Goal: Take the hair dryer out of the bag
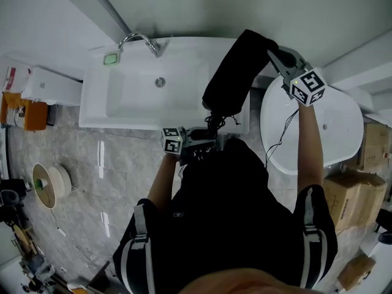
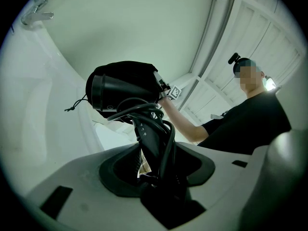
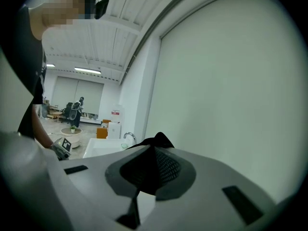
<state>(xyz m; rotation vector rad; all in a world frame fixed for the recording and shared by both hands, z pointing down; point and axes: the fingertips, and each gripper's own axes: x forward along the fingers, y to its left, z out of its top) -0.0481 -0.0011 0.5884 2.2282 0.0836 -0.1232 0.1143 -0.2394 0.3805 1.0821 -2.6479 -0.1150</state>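
A black fabric bag [image 1: 236, 72] hangs over the white tub, and my right gripper [image 1: 274, 55] is shut on its top end. In the right gripper view, black cloth [image 3: 155, 163] is pinched between the jaws. The black hair dryer's barrel [image 2: 108, 94] sticks out of the bag's mouth [image 2: 132, 73]. Its handle [image 2: 150, 141], with the cord looped around it, is clamped in my left gripper [image 2: 154, 177]. In the head view the left gripper [image 1: 205, 138] sits just below the bag's lower end, close to the person's chest.
A white tub [image 1: 131, 94] with a chrome faucet [image 1: 144, 40] lies ahead by the wall. To the right is a white oval basin [image 1: 334, 127] with cardboard boxes [image 1: 350, 195] beside it. A round low table [image 1: 50, 185] stands on the marble floor at the left.
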